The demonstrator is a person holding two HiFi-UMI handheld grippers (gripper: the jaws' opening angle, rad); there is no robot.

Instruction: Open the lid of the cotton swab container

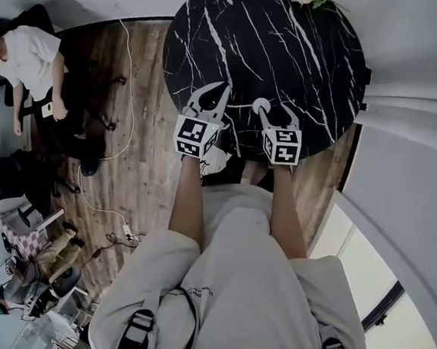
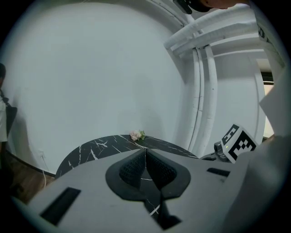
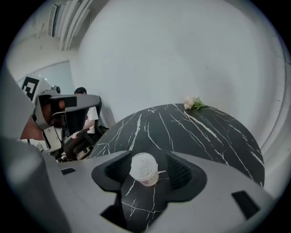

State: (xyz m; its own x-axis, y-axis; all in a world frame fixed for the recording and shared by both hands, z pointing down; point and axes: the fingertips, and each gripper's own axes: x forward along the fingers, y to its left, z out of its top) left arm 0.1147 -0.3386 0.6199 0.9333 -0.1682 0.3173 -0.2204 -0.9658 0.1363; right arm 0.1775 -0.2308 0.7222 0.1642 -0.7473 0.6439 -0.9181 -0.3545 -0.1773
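Left gripper [image 2: 145, 157] is held shut and empty over the table's [image 1: 290, 54] near edge, presumably reserved for the lid. The cotton swab container [image 3: 144, 168] stands at that edge, bracketed untouched by the parted jaws of the right gripper [image 1: 274, 109], likely for steadying.

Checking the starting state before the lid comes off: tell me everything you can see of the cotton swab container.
The cotton swab container is a small round tub, whitish and translucent like plastic. Its flat lid is on, with a dotted pattern showing at the top. It stands upright on the black marble table, toward the person's side, between the open jaws of the right gripper. One pad stands clear of it; the other is close, and contact there cannot be told.
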